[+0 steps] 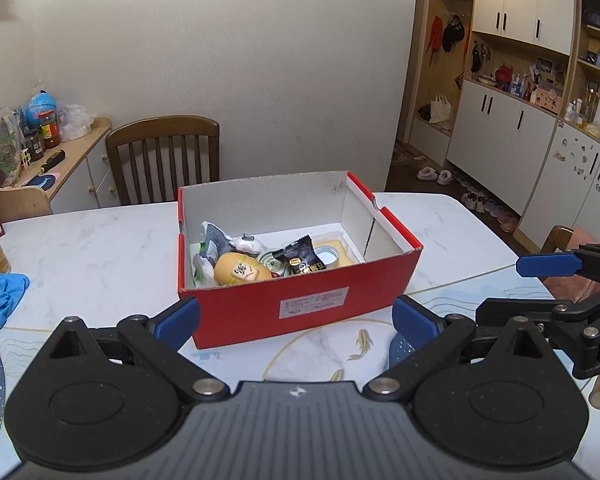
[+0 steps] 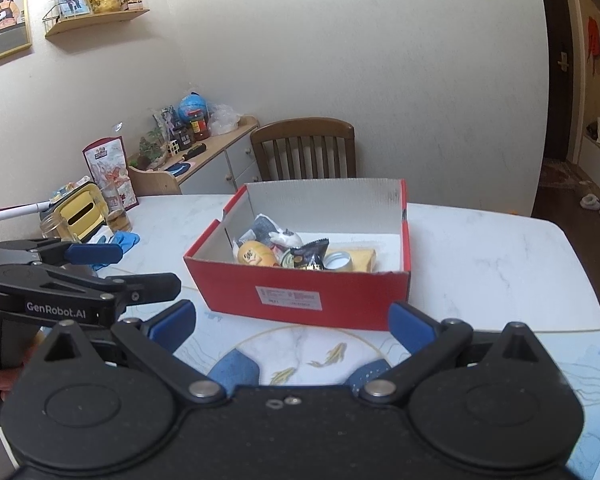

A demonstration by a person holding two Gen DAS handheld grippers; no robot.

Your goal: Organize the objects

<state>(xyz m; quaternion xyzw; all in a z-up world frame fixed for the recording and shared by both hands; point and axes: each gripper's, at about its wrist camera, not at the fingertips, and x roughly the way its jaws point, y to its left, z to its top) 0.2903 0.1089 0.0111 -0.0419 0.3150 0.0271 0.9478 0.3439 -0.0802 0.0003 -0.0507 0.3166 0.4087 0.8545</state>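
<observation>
Red box (image 1: 300, 312) sitting frame centre on worktop (image 1: 100, 248), straight ahead of your left gripper (image 1: 296, 320) and right gripper (image 2: 292, 324); both jaws gaping wide, holding nothing.

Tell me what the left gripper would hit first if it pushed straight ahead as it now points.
Most likely the near wall of the red box: it sits dead ahead between the open fingers of the left gripper, though the remaining gap is hard to judge.
</observation>
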